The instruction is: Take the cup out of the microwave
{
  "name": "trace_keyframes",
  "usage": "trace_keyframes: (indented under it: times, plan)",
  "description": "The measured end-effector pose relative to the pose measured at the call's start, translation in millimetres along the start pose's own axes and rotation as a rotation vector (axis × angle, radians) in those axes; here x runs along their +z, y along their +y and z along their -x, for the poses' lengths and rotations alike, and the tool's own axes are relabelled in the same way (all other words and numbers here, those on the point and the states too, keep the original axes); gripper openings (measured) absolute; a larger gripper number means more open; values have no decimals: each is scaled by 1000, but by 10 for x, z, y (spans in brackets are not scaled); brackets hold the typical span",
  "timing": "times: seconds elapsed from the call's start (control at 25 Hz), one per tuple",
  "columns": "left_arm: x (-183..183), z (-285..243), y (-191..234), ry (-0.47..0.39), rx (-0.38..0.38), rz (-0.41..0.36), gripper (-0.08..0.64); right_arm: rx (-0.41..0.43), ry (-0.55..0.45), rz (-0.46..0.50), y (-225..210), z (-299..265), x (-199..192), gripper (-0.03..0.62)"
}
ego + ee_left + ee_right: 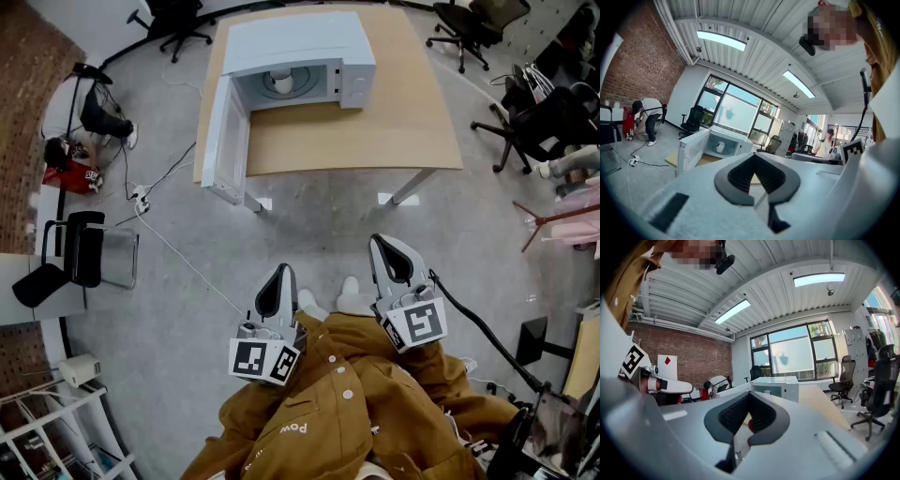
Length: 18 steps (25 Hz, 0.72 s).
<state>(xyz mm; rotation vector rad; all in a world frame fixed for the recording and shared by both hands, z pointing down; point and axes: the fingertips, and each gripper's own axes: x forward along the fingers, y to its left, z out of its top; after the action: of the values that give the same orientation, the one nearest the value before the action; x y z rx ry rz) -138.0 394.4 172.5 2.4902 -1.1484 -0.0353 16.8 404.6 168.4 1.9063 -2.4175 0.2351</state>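
Observation:
A white microwave [300, 42] stands on a wooden table [375, 131], its door [225, 141] swung wide open to the left. Inside it sits a white cup [281, 82], upright. Both grippers hang close to my body, well short of the table. My left gripper [281, 269] is shut with nothing in it, and so is my right gripper [382, 240]. In the left gripper view the cup [720, 146] shows far beyond the closed left gripper [754, 155]. In the right gripper view the microwave [776, 385] stands far beyond the closed right gripper [749, 393].
Grey floor lies between me and the table, crossed by a cable [169, 244]. A black chair [75, 248] stands at the left. A person [84, 112] crouches further back left. Office chairs [534, 122] stand at the right.

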Motion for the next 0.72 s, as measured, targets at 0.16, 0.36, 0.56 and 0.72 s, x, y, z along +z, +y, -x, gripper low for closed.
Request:
trace_keyframes:
  times: [0.16,0.36,0.56,0.72]
  plan:
    - [13,-2,21,2,-12,5,3,-11,0,1,-12,-17,-7,6]
    - [62,23,65,-4,-17,-3,3,-25,1,2,2,-35,2,6]
    - [58,89,114,7,-25,7,3,7,-20,-40,113,-72,37,72]
    - [159,156,290,-11,-15,17,3,-11,-33,-24,137,-189,102,132]
